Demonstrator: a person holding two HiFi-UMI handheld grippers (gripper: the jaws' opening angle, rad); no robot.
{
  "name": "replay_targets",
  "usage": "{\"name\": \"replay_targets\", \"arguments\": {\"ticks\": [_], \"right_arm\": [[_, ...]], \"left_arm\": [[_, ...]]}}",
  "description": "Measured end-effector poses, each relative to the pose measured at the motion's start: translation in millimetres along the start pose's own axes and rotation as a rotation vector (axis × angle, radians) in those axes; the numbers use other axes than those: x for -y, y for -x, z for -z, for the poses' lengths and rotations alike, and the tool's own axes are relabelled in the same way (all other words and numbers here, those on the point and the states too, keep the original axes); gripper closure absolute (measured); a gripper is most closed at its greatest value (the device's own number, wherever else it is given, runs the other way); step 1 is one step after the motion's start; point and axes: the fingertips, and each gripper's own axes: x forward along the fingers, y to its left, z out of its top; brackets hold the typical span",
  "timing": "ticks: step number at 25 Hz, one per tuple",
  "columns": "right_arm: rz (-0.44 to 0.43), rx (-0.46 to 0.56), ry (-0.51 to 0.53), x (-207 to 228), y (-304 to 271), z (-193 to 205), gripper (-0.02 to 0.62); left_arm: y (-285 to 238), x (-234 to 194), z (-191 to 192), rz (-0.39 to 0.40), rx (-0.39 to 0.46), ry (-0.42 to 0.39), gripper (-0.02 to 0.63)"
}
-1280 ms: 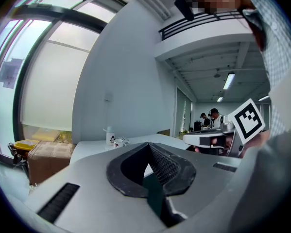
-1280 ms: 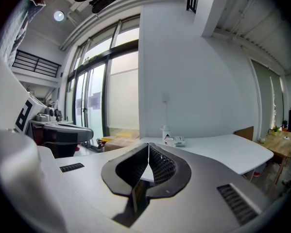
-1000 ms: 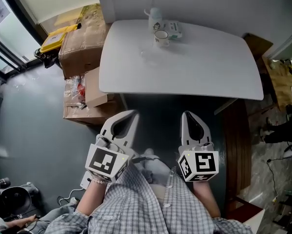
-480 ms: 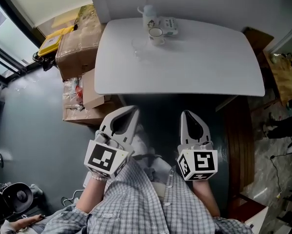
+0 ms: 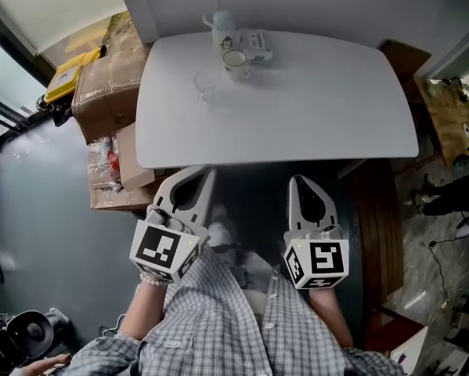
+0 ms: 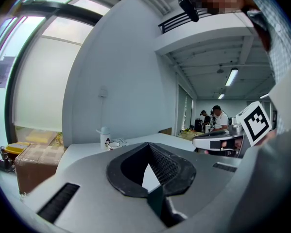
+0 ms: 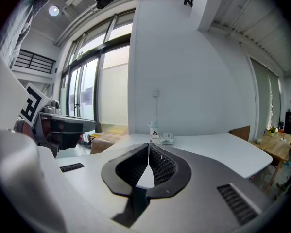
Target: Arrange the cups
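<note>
Grey and closed: the left hand-held gripper point(image 5: 203, 174) has its two jaws pressed together with nothing in them. The right hand-held gripper point(image 5: 300, 183) is the same. Both hang low in front of the person's checked shirt, short of the near edge of the white surface point(image 5: 312, 116). They touch nothing.

The cups are at the far side of the surface, well apart from both. A white mug point(image 5: 234, 59) stands upright near the back edge. Just behind it is a tall white bottle point(image 5: 222, 25) with a little picture on it. A flat packet point(image 5: 258, 44) lies beside the mug on the right. A clear glass point(image 5: 205, 85) stands a bit nearer, to the left of the mug. It is hard to see because it is see-through.

The job has not begun, I think. To start well, step up to the surface and open the jaws wide before reaching a cup. The left one is on the glass's side. Come in level, put one jaw on each side of the wall, and squeeze softly, since glass is slippy and may tip. Mind the bottle close by.
</note>
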Motion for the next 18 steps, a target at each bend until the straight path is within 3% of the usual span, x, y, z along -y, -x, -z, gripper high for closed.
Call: {"name": "replay_targets", "arguments": {"ticks": [18], "right_arm": [[-0.045, -0.035, 0.021, -12, -122, -32, 0.574]], "left_arm": [[-66, -104, -16, -0.022, -0.02, 0.017, 0.598]]}}
